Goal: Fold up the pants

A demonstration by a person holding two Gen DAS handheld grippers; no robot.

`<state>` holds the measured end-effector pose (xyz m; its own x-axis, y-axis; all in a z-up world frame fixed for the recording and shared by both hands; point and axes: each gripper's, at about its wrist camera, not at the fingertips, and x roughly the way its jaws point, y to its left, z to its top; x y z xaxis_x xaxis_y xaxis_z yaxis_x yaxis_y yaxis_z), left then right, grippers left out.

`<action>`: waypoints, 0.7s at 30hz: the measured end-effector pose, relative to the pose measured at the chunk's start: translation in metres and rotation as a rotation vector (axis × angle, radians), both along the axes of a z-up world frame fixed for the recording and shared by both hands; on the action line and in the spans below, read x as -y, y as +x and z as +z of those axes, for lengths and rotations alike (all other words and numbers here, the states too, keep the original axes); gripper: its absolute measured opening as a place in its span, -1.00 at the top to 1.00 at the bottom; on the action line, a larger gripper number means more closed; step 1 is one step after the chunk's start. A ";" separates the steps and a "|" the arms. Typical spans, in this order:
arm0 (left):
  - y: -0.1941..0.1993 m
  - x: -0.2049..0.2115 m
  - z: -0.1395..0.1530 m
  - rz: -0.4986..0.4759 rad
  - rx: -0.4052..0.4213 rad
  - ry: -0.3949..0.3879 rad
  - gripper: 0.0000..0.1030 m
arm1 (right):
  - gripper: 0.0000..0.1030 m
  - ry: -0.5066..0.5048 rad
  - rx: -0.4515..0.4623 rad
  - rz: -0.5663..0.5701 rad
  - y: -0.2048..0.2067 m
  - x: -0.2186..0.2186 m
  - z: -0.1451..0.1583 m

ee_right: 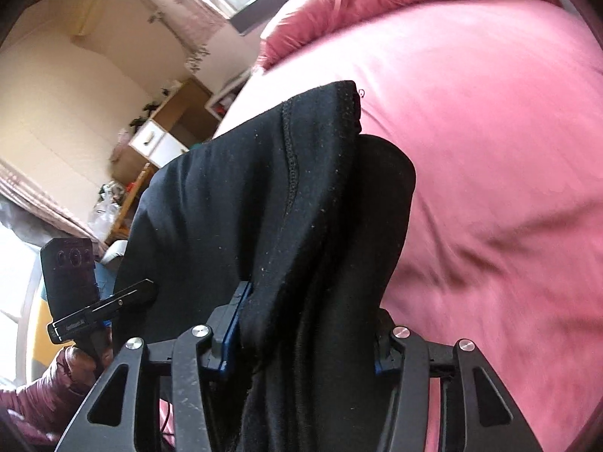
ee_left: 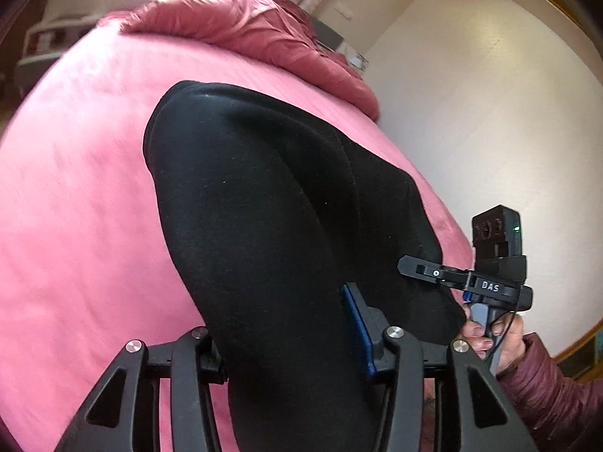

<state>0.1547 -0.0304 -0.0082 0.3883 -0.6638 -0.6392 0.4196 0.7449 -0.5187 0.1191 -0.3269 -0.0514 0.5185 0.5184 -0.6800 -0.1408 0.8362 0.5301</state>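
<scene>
Black knit pants [ee_left: 264, 203] hang lifted off a pink bedsheet [ee_left: 83, 173], bunched between the fingers of both hand-held grippers. Left wrist view: the left gripper [ee_left: 290, 354] pinches a thick fold of the fabric, its blue pad [ee_left: 358, 331] pressed against the cloth on the right side; the left-side pad is hidden behind the fabric. The garment arches away from the jaws toward a rumpled pink duvet [ee_left: 241, 26] at the far end of the bed. At lower right, the right gripper [ee_left: 410, 265] grips the other end of the pants, held by a hand [ee_left: 497, 339] in a maroon quilted sleeve [ee_left: 546, 384]. Right wrist view: the right gripper [ee_right: 309, 354] clamps a gathered wad of the pants [ee_right: 264, 196], blue pads touching the cloth on both sides; a stitched seam [ee_right: 290, 158] runs up the raised panel. At lower left, the left gripper [ee_right: 147, 290] meets the fabric edge. A wooden cabinet [ee_right: 169, 128] stands against the cream wall [ee_right: 75, 86].
</scene>
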 end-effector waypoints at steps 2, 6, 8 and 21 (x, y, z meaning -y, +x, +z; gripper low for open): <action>0.016 -0.007 0.004 0.022 0.017 0.024 0.04 | 0.01 -0.005 0.013 0.021 0.026 -0.014 0.003; 0.060 -0.026 -0.001 0.094 0.011 0.055 0.04 | 0.01 -0.021 0.009 0.062 0.089 -0.035 0.001; 0.079 -0.034 -0.014 0.125 -0.007 0.071 0.04 | 0.01 -0.036 0.001 0.080 0.116 -0.048 -0.002; 0.095 -0.063 -0.073 0.253 -0.103 0.131 -0.45 | -0.35 -0.058 -0.101 0.051 0.158 -0.043 -0.066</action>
<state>0.2500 0.0325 -0.0808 0.4599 -0.4635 -0.7574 0.1621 0.8825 -0.4415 0.2767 -0.2843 -0.1174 0.4200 0.5004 -0.7571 -0.1327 0.8591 0.4943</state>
